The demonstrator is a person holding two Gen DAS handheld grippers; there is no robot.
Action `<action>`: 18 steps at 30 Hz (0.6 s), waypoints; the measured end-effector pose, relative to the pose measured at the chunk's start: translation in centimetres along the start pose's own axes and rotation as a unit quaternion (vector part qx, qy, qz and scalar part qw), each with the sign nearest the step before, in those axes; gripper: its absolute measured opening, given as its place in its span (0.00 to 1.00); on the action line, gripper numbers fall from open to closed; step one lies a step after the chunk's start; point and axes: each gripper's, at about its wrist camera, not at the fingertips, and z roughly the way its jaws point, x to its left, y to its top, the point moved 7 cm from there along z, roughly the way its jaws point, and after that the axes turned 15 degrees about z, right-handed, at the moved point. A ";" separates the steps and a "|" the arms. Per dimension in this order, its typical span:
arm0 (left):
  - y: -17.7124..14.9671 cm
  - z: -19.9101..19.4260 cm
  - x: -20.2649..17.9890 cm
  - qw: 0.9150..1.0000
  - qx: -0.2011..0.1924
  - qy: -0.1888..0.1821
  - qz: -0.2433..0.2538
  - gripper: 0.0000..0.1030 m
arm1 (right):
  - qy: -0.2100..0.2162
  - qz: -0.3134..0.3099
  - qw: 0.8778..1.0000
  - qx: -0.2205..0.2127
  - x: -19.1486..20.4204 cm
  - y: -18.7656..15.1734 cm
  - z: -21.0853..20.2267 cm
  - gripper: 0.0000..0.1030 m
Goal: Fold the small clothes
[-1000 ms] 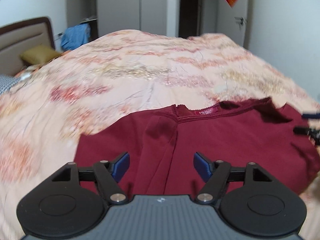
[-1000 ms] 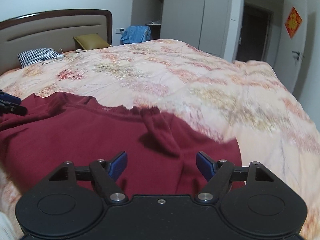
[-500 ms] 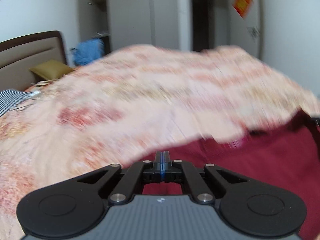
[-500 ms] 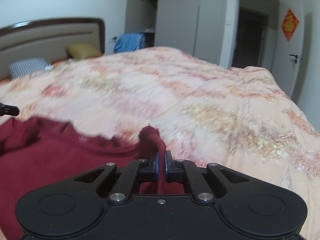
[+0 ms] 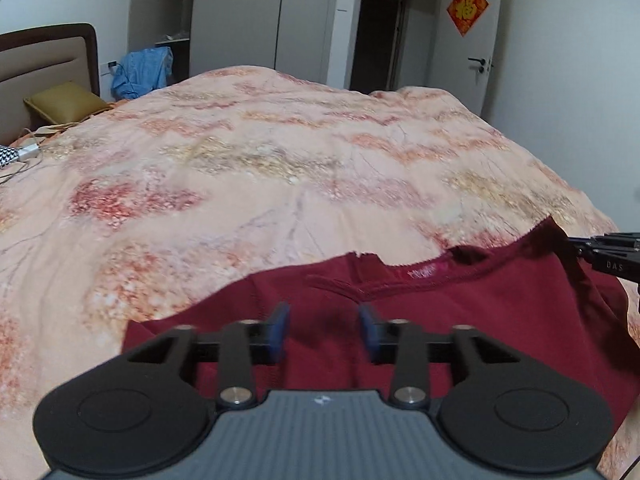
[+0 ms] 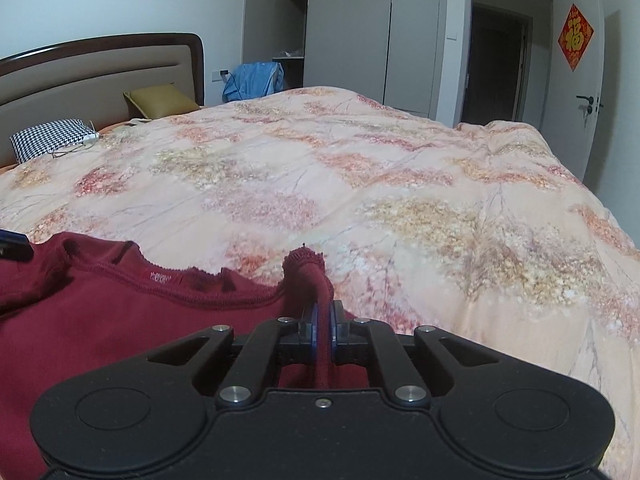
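Note:
A dark red top lies on the bed near the front edge, neckline and label facing away. My left gripper hovers over its left shoulder. Its jaws are opening, the blue pads stand apart, and the cloth lies loose beneath them. My right gripper is shut on a raised fold of the red top at the right shoulder. That fold sticks up past the pads. The right gripper's tip shows at the right edge of the left wrist view. The left gripper's tip shows at the left edge of the right wrist view.
A peach floral duvet covers the wide bed. At the headboard lie a yellow cushion and a houndstooth pillow. Blue clothing hangs near the open wardrobe. A door stands far right.
A second ago both grippers were open over the top. Half a second ago both had shut. Now the left one has parted again, while the right still pinches the shoulder fold.

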 end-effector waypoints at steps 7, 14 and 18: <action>-0.3 2.9 -2.0 0.997 0.053 0.019 0.047 0.58 | -0.001 -0.006 1.000 0.005 -0.1 -0.3 -0.1 0.06; 1.5 0.9 2.5 0.998 0.013 0.059 -0.021 0.04 | 0.012 -0.012 1.000 -0.016 -0.1 1.4 -1.1 0.04; 3.5 -0.3 6.0 0.994 -0.021 0.089 -0.062 0.04 | 0.005 0.006 1.000 -0.030 -0.6 2.8 -0.5 0.04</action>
